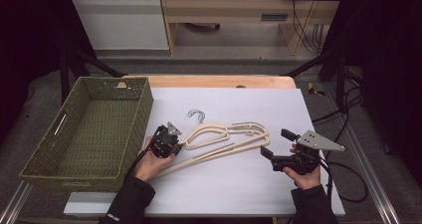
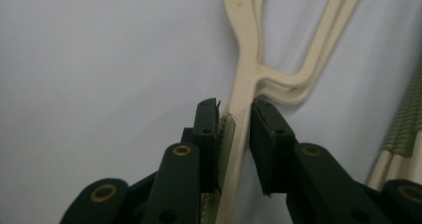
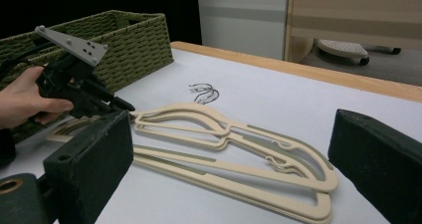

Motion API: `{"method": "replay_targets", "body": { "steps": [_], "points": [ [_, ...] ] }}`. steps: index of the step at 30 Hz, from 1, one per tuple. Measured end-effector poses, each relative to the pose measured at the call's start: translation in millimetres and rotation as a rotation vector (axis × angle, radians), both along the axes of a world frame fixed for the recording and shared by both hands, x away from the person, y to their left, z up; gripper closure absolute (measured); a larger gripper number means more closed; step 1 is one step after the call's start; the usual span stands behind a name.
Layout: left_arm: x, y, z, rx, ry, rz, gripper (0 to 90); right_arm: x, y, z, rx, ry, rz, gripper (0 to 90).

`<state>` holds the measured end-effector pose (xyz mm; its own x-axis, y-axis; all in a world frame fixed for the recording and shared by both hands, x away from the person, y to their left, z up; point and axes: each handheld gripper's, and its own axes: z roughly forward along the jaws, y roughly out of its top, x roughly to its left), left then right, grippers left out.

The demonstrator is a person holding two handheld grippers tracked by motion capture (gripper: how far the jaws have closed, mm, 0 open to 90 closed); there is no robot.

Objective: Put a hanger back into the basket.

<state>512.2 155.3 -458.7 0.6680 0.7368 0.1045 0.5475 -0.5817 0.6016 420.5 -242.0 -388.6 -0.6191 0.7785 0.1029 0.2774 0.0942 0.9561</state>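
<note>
Hangers (image 1: 226, 140), a cream stack, lay on the table between both grippers, not yet in the basket (image 1: 50, 169); the left gripper (image 2: 234, 134) pinched one arm, the right gripper (image 3: 226, 171) stood open beside them.

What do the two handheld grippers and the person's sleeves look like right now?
Both grippers, the left gripper and the right gripper, are black with blocky black jaws and brass-coloured pivot rivets. Each carries a grey three-cornered plate with small holes on top. Black cables trail from them. The person wears dark sleeves; the left cuff bears small white lettering.
</note>
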Motion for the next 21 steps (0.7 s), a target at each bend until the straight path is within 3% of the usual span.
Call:
{"method": "replay_targets", "body": {
  "steps": [5, 9, 12, 16, 21],
  "points": [
    [-6.8, -1.7, 4.7, -0.01, 0.023, -0.031, 78.6, -0.3, -0.4, 0.3, 0.001, -0.001, 0.001, 4.7],
    [-13.2, -0.1, 13.2, -0.049, 0.018, -0.01, 79.4, -0.1, 0.1, 0.1, 0.001, 0.0, 0.005, 5.1],
    [-19.2, 0.5, 16.6, -0.054, 0.019, -0.003, 79.5, 0.7, 2.0, -0.8, 0.002, 0.001, 0.012, 5.8],
    [-28.5, 1.6, 21.0, -0.075, 0.002, 0.004, 79.5, 3.7, 9.6, -3.4, -0.005, 0.013, 0.028, 7.3],
    [-43.7, 0.0, 31.1, -0.104, -0.052, -0.01, 79.6, 11.3, 29.3, -7.9, -0.025, 0.047, 0.069, 8.8]
  ]
}}
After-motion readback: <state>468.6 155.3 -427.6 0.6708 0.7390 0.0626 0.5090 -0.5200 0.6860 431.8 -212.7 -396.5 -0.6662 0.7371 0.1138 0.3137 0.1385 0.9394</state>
